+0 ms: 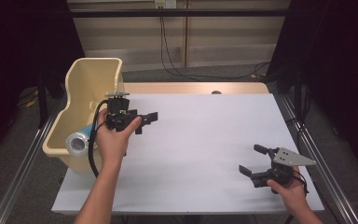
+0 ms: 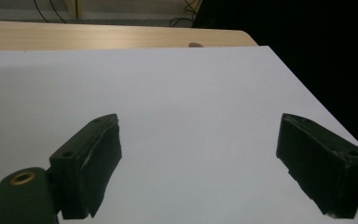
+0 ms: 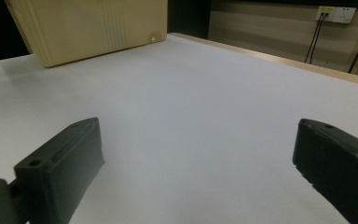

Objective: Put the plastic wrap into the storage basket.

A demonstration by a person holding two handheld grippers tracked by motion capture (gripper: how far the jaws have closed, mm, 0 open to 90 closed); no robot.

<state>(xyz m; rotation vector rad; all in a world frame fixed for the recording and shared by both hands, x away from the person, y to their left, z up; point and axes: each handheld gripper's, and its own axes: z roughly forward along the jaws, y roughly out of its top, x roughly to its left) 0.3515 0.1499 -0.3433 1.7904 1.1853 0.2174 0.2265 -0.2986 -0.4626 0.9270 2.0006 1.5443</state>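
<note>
My left gripper (image 1: 146, 122) hovers over the left part of the white sheet (image 1: 205, 140), just right of a cream plastic bin (image 1: 93, 74). Its jaws stand apart with nothing between them, and in the left gripper view (image 2: 200, 126) only bare white sheet (image 2: 177, 93) lies between them. A blue cylinder with a silvery end (image 1: 78, 141) lies inside the bin near its front. My right gripper (image 1: 251, 159) rests near the front right of the sheet, open and empty. In the right gripper view (image 3: 199, 128) its jaws point across the sheet toward the bin (image 3: 88, 28).
The white sheet covers a wooden tabletop (image 1: 191, 87) whose far edge shows as a tan strip. Metal rails (image 1: 23, 163) run along both sides of the table. Cables (image 1: 168, 56) hang behind it, with dark curtains at left and right.
</note>
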